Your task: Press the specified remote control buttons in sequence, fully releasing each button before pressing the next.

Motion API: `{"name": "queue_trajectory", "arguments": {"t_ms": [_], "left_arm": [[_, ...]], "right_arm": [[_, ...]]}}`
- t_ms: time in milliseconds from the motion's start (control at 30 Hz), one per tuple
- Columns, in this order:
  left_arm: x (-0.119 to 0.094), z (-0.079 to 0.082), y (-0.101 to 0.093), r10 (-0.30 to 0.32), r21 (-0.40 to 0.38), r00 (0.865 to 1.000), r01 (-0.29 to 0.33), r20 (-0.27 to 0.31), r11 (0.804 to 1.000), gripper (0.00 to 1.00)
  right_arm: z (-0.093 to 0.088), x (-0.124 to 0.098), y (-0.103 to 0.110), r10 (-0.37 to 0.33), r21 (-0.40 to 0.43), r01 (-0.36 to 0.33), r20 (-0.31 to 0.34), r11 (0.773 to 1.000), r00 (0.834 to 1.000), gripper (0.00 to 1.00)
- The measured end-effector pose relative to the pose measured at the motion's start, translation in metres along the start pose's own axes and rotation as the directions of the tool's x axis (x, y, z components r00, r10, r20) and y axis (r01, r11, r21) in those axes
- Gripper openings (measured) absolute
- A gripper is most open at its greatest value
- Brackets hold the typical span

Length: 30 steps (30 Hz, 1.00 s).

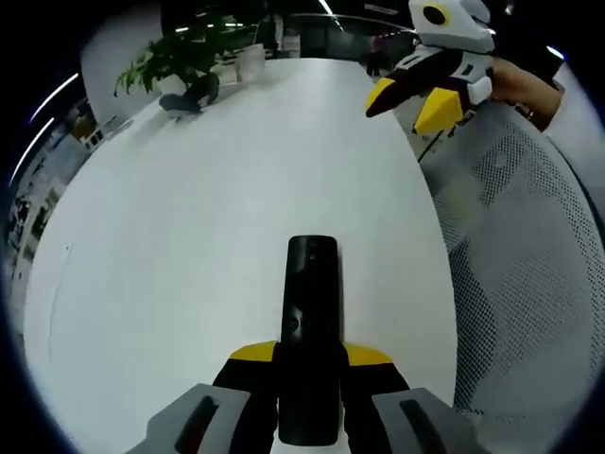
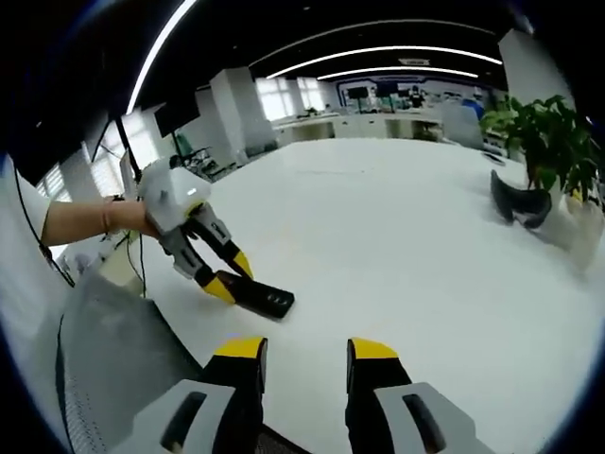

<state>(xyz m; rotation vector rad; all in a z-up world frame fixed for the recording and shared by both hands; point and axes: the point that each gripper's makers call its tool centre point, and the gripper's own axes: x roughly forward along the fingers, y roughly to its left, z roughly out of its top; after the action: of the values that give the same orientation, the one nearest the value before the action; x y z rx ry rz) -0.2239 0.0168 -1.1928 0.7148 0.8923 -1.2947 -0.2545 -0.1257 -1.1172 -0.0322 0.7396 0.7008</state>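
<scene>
A black remote control [image 1: 310, 331] lies lengthwise between the jaws of my left gripper [image 1: 310, 357], which is shut on its near end, just above the white table [image 1: 208, 208]. In the right gripper view the same remote [image 2: 260, 296] sticks out of the left gripper [image 2: 227, 276], held by a person's hand at the left, its free end resting on the table. My right gripper [image 2: 305, 355] stands open with nothing between its yellow-tipped fingers, a short way from the remote. It also hangs above the table's far right edge as the right gripper [image 1: 414, 99] in the left gripper view.
A potted plant [image 1: 184, 52] and a dark curved object [image 1: 194, 95] sit at the table's far end. A white mesh chair back [image 1: 529, 246] stands along the table's right edge. Office desks and windows [image 2: 378, 99] lie beyond the table.
</scene>
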Motion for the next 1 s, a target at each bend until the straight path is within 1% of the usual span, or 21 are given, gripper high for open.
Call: {"name": "queue_trajectory", "arguments": {"t_ms": [100,167,233,367,467,600,667,700,800,833,900,933,967,1000], "left_arm": [[0.000,-0.001,-0.006,0.007,-0.013,1.000,-0.007,0.014,1.000,0.22],[-0.001,-0.002,-0.010,0.013,-0.026,1.000,-0.012,0.024,1.000,0.22],[-0.001,-0.003,-0.015,0.020,-0.028,0.999,-0.019,0.032,0.999,0.22],[-0.002,-0.006,-0.027,0.020,-0.029,0.999,-0.019,0.038,0.999,0.22],[-0.003,-0.008,-0.036,0.022,-0.033,0.999,-0.021,0.045,0.999,0.22],[-0.005,-0.011,-0.045,0.019,-0.035,0.999,-0.018,0.048,0.999,0.23],[-0.005,-0.012,-0.049,0.019,-0.038,0.999,-0.017,0.049,0.999,0.23],[-0.005,-0.012,-0.051,0.018,-0.039,0.999,-0.016,0.049,0.999,0.23],[-0.005,-0.013,-0.054,0.022,-0.037,0.998,-0.020,0.057,0.999,0.23],[-0.005,-0.013,-0.054,0.033,-0.029,0.998,-0.031,0.062,0.999,0.23],[-0.005,-0.013,-0.055,0.045,0.011,0.996,-0.046,0.076,0.999,0.23],[-0.005,-0.014,-0.055,0.045,-0.003,0.996,-0.045,0.074,0.999,0.23],[-0.005,-0.013,-0.054,0.047,-0.004,0.996,-0.047,0.078,0.999,0.23],[-0.005,-0.013,-0.054,0.045,-0.001,0.995,-0.045,0.086,0.999,0.23]], "right_arm": [[-0.010,0.005,0.003,0.020,-0.066,-0.025,-0.077,0.998,0.997,0.31],[-0.015,0.009,0.006,0.030,-0.107,-0.043,-0.117,0.993,0.993,0.31],[-0.016,0.013,0.009,0.041,-0.115,-0.056,-0.129,0.992,0.991,0.32],[-0.020,0.020,0.020,0.093,-0.155,-0.122,-0.182,0.980,0.979,0.31],[-0.024,0.029,0.029,0.127,-0.194,-0.174,-0.235,0.965,0.964,0.30],[-0.027,0.040,0.042,0.163,-0.253,-0.240,-0.292,0.937,0.942,0.30],[-0.027,0.044,0.047,0.172,-0.260,-0.253,-0.299,0.932,0.939,0.28],[-0.029,0.047,0.053,0.193,-0.261,-0.281,-0.317,0.923,0.928,0.28],[-0.031,0.052,0.062,0.220,-0.290,-0.324,-0.340,0.901,0.915,0.25],[-0.033,0.054,0.061,0.214,-0.300,-0.327,-0.354,0.896,0.910,0.25],[-0.035,0.059,0.058,0.192,-0.325,-0.318,-0.364,0.891,0.911,0.26],[-0.036,0.060,0.058,0.193,-0.326,-0.320,-0.367,0.889,0.910,0.26],[-0.036,0.061,0.057,0.196,-0.335,-0.329,-0.375,0.883,0.906,0.24],[-0.036,0.064,0.057,0.200,-0.343,-0.335,-0.372,0.878,0.906,0.22]]}}
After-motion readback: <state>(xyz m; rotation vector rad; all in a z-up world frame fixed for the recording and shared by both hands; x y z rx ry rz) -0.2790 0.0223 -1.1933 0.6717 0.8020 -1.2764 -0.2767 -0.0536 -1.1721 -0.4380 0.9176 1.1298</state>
